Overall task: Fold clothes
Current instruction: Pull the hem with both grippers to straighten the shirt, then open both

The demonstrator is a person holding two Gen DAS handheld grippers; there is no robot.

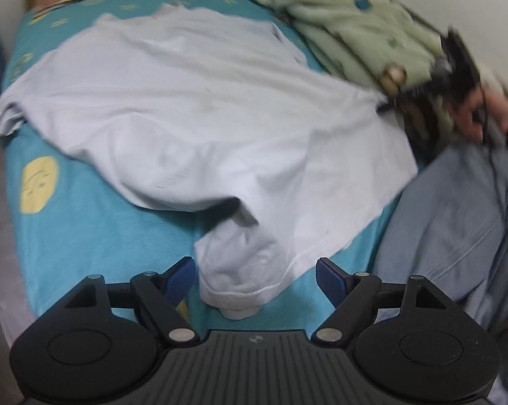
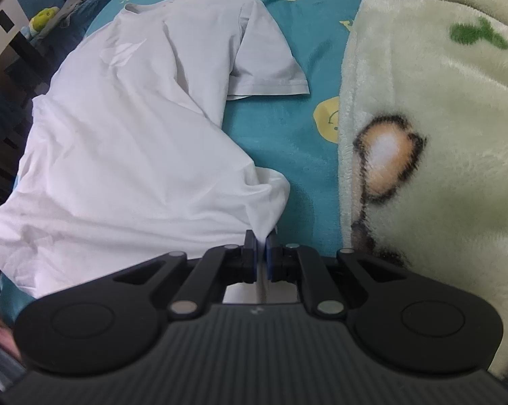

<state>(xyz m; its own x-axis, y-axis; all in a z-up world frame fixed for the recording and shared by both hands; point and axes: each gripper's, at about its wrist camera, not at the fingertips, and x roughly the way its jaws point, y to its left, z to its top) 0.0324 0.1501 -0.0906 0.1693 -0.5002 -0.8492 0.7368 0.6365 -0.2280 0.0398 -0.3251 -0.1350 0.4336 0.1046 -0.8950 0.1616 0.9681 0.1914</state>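
A white T-shirt (image 1: 199, 108) lies spread on a teal bed sheet (image 1: 85, 222). In the left wrist view my left gripper (image 1: 255, 278) is open, its blue pads on either side of a bunched sleeve (image 1: 240, 270) at the near edge, not closed on it. In the right wrist view my right gripper (image 2: 261, 253) is shut on a corner of the T-shirt (image 2: 129, 135), pinching the hem cloth between its blue pads. The right gripper also shows in the left wrist view (image 1: 432, 77) at the far right, blurred, held by a hand.
A pale green fleece blanket (image 2: 439, 135) with printed patterns lies along the right side of the bed, also in the left wrist view (image 1: 348, 23). The person's jeans-clad leg (image 1: 456, 222) is at the right. Furniture and clutter (image 2: 44, 20) stand beyond the bed's left side.
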